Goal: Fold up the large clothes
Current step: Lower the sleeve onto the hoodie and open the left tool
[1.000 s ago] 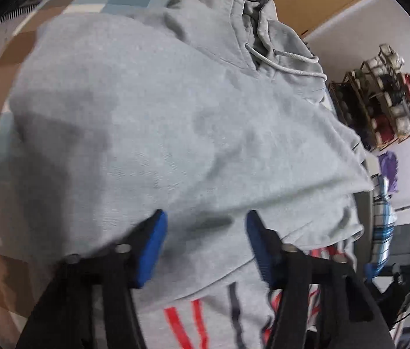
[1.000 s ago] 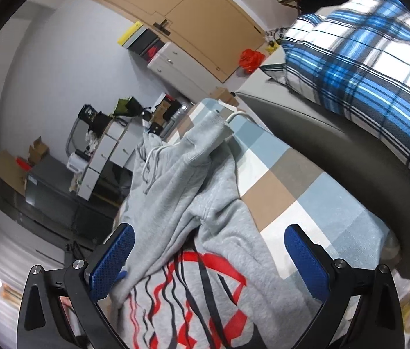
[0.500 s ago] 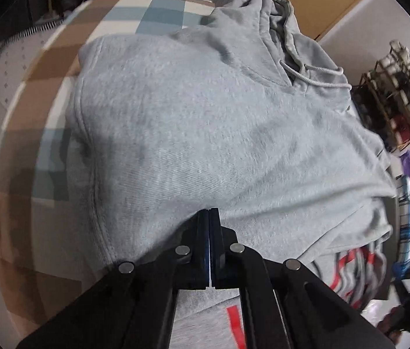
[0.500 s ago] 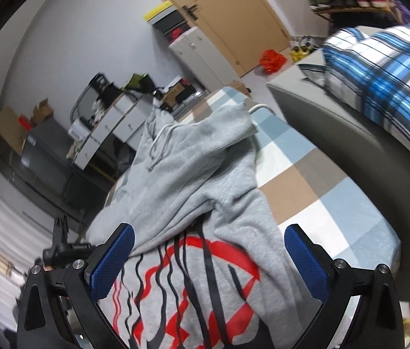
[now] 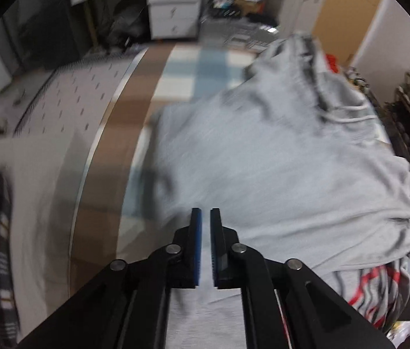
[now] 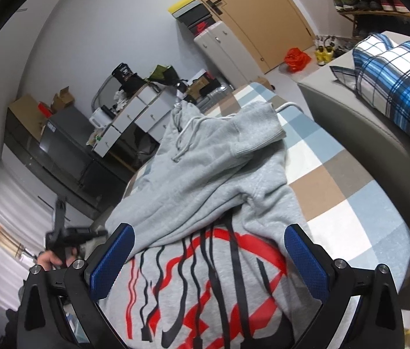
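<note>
My left tongs (image 5: 205, 218) went up and their jaws have just been opening a crack; nothing sits between them. The grey hoodie (image 5: 277, 160) lies below; my right tongs (image 6: 209, 250) gape wide over it.

left gripper (image 5: 205, 218) | black arms | blue pads (image 5: 197, 241) | silver screws (image 5: 173, 249)

Left gripper (image 5: 205, 218) pitched steeply down, fingers (image 5: 196, 238) nearly together, narrow slit between, jaws just been parting slightly, nothing pinched. Right gripper (image 6: 209, 257) tilted gently down, fingers (image 6: 306, 261) spread wide, empty. Hand (image 6: 49, 260) grips left handle.
</note>
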The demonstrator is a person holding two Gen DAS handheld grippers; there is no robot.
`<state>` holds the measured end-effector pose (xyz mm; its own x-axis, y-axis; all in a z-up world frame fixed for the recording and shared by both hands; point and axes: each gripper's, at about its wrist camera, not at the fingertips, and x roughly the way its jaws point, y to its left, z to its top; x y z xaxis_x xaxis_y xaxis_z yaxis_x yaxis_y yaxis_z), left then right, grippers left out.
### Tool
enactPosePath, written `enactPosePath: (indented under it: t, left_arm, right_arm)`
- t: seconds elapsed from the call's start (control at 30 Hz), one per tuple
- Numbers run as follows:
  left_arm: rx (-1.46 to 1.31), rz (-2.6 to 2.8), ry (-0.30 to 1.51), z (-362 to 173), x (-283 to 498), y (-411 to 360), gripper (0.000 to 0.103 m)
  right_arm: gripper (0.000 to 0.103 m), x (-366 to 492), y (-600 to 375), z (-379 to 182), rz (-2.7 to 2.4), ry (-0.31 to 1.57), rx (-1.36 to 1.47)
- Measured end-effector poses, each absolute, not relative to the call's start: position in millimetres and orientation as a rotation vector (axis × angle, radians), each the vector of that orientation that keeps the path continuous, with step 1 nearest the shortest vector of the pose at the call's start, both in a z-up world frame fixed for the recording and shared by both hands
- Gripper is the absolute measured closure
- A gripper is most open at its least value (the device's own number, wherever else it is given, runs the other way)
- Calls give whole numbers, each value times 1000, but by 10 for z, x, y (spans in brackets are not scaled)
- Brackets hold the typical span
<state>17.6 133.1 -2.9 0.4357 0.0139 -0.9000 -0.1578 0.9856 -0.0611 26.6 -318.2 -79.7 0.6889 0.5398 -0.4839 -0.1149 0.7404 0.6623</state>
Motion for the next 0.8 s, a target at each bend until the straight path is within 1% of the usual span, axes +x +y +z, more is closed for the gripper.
enactPosePath:
  t: [0.03, 0.07, 0.1, 0.17, 0.2, 0.3, 0.4, 0.43, 0.5, 0.53, 0.57, 0.6, 0.63, 0.67, 0.8]
  left_arm:
    - [-141, 74, 1109, 29, 177, 1252, 74]
    - [-132, 57, 1101, 69, 222, 1129, 47]
    - [-96, 101, 1089, 79, 269, 1048, 40]
    - [-7, 212, 1053, 76, 344, 881, 38]
    - [-6, 196, 1050, 59, 357, 832, 38]
    - [-86, 106, 1139, -136, 403, 783, 38]
    - [-157, 89, 1173, -368, 327, 819, 38]
    - [-156, 99, 1182, -468, 300, 849, 38]
    - [-64, 154, 1178, -637, 266, 898, 38]
    - [-16, 184, 1160, -689, 250, 916, 37]
    - [-13, 165, 1107, -739, 196, 981, 31]
    - [-23, 149, 1074, -749, 146, 1040, 29]
    - [-19, 147, 1066, -758, 121, 1094, 26]
    - [-13, 146, 1075, -769, 147, 1130, 24]
    - [32, 127, 1102, -748, 238, 1190, 24]
  right_arm:
    - [0, 267, -3168, -791, 400, 725, 641]
    - [0, 265, -3154, -786, 405, 723, 638]
    - [0, 261, -3135, -775, 419, 719, 637]
    - [0, 256, -3095, -743, 456, 703, 633]
    - [0, 261, -3062, -717, 460, 693, 615]
    - [0, 315, -2963, -590, 438, 669, 537]
    - [0, 487, -2865, -321, 428, 643, 459]
    - [0, 593, -2815, -227, 440, 646, 418]
    - [0, 918, -2634, -60, 448, 674, 283]
    - [0, 1080, -2542, -29, 421, 689, 212]
    - [0, 1318, -2390, -26, 372, 717, 91]
    - [0, 1474, -2267, -68, 347, 746, -1]
    - [0, 1679, -2112, -153, 309, 792, -124]
    - [0, 1862, -1967, -273, 281, 840, -235]
    - [0, 2283, -1624, -784, 272, 1018, -461]
